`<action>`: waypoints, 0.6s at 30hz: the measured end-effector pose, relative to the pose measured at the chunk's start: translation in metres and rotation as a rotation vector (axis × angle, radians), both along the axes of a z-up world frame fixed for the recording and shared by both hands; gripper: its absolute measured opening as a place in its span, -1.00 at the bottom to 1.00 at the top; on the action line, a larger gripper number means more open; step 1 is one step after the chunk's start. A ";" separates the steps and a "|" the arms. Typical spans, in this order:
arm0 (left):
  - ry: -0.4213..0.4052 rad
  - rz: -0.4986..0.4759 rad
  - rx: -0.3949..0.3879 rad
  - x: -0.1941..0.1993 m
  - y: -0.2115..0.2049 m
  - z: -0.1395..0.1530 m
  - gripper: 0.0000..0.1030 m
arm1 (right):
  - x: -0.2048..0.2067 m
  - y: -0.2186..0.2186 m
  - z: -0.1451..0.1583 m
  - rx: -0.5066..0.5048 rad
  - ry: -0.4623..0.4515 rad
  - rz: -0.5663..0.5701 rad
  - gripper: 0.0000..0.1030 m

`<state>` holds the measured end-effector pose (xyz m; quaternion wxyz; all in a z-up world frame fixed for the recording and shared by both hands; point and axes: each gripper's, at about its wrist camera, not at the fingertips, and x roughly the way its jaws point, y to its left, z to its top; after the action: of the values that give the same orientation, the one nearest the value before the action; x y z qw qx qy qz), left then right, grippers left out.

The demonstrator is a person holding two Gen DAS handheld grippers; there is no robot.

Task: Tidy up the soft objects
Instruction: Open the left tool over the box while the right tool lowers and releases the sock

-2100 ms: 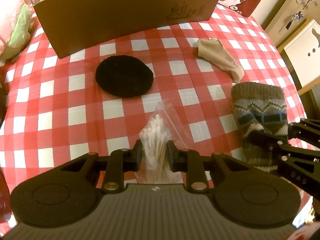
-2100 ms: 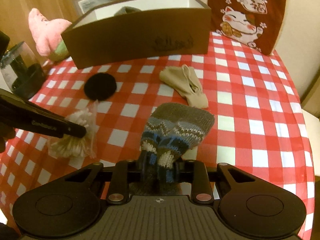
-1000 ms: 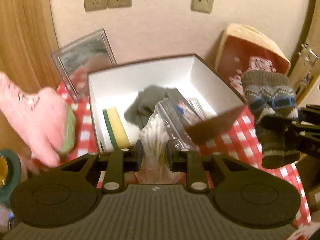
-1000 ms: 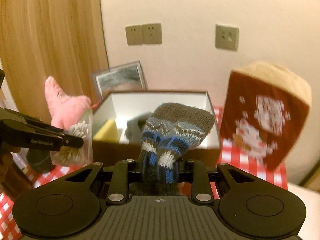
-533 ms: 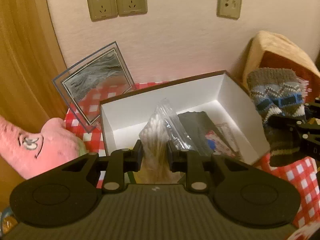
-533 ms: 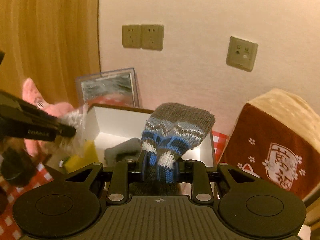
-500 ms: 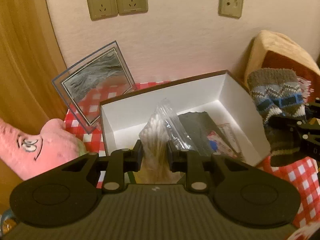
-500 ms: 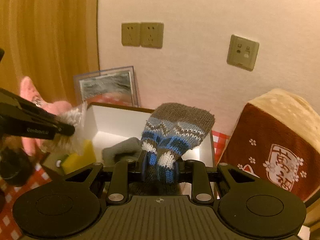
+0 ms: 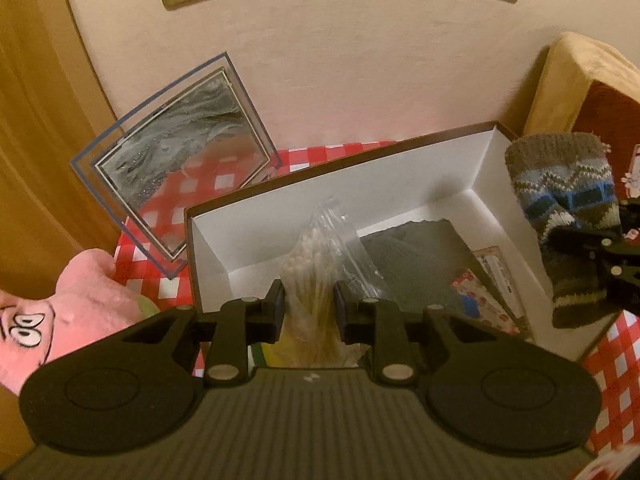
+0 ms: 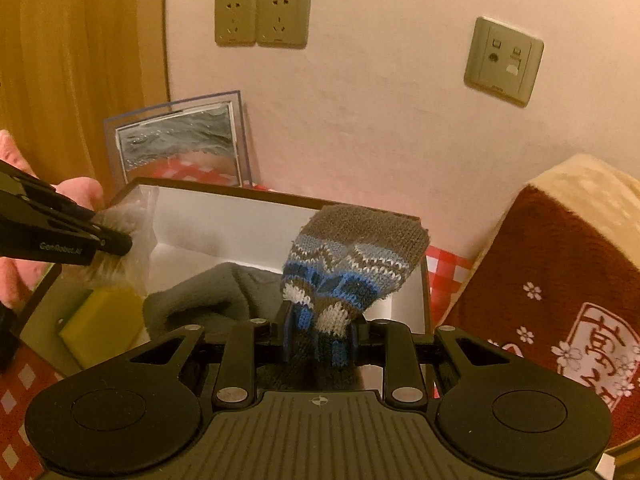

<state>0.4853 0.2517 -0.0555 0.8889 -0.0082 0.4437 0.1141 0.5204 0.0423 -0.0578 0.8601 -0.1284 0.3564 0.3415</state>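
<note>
A checked table [image 9: 616, 364] meets the wall [image 9: 360, 60]; an open box [image 9: 486, 152] sits between a cushion [image 10: 560, 264] and a plush [image 9: 72, 320], holding grey cloth [image 9: 416, 264], a yellow sponge [image 10: 100, 320] and a packet [image 9: 492, 292]. Over it, the left gripper [image 9: 308, 304], jaws easing apart, pinches an upright swab bag [image 9: 316, 264]; the right gripper [image 10: 320, 332] clamps a knit sock [image 10: 348, 264], cuff up

A box [image 9: 336, 184] is set on the desk [image 9: 612, 356] near the wall, a framed picture [image 9: 176, 164] behind-left, a cushion [image 10: 560, 280] to its right; a folded cloth [image 9: 416, 264] lies inside.
</note>
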 end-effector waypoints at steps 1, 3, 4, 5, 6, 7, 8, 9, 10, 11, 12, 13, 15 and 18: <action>-0.005 0.008 -0.004 0.003 0.003 -0.001 -0.49 | 0.002 0.001 -0.002 -0.001 0.001 0.003 -0.50; -0.004 0.020 -0.006 0.007 0.006 -0.001 -0.14 | 0.005 0.002 -0.004 -0.005 0.001 0.005 -0.49; -0.011 0.025 -0.003 0.008 0.008 -0.001 -0.08 | 0.007 0.002 -0.005 -0.006 0.002 0.004 -0.49; -0.019 0.030 0.000 0.009 0.009 0.000 -0.04 | 0.009 0.002 -0.006 -0.006 0.006 0.001 -0.49; -0.023 0.031 0.000 0.010 0.010 0.001 -0.01 | 0.010 0.001 -0.007 -0.005 0.008 -0.002 -0.49; -0.023 0.033 -0.004 0.011 0.012 0.001 0.02 | 0.012 0.001 -0.008 -0.004 0.010 -0.005 -0.49; -0.024 0.037 -0.007 0.011 0.013 0.002 0.03 | 0.014 0.001 -0.009 -0.004 0.011 -0.008 -0.49; -0.025 0.041 -0.009 0.012 0.014 0.002 0.03 | 0.016 0.001 -0.009 -0.003 0.011 -0.008 -0.49; -0.025 0.043 -0.011 0.013 0.015 0.002 0.03 | 0.018 0.000 -0.009 -0.003 0.010 -0.008 -0.49; -0.023 0.045 -0.012 0.013 0.016 0.002 0.03 | 0.019 0.000 -0.009 -0.004 0.008 -0.009 -0.49; -0.023 0.048 -0.014 0.013 0.016 0.002 0.03 | 0.019 0.000 -0.009 -0.006 0.007 -0.009 -0.49; -0.024 0.048 -0.019 0.013 0.017 0.003 0.03 | 0.020 -0.001 -0.009 -0.006 0.007 -0.006 -0.49; -0.027 0.046 -0.029 0.012 0.016 0.004 0.03 | 0.020 -0.001 -0.008 -0.005 -0.004 0.001 -0.47; -0.028 0.039 -0.036 0.009 0.013 0.004 0.03 | 0.018 0.001 -0.007 -0.005 -0.023 0.012 -0.40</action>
<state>0.4945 0.2643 -0.0511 0.8923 -0.0345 0.4328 0.1235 0.5381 0.0433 -0.0648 0.8618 -0.1367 0.3466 0.3443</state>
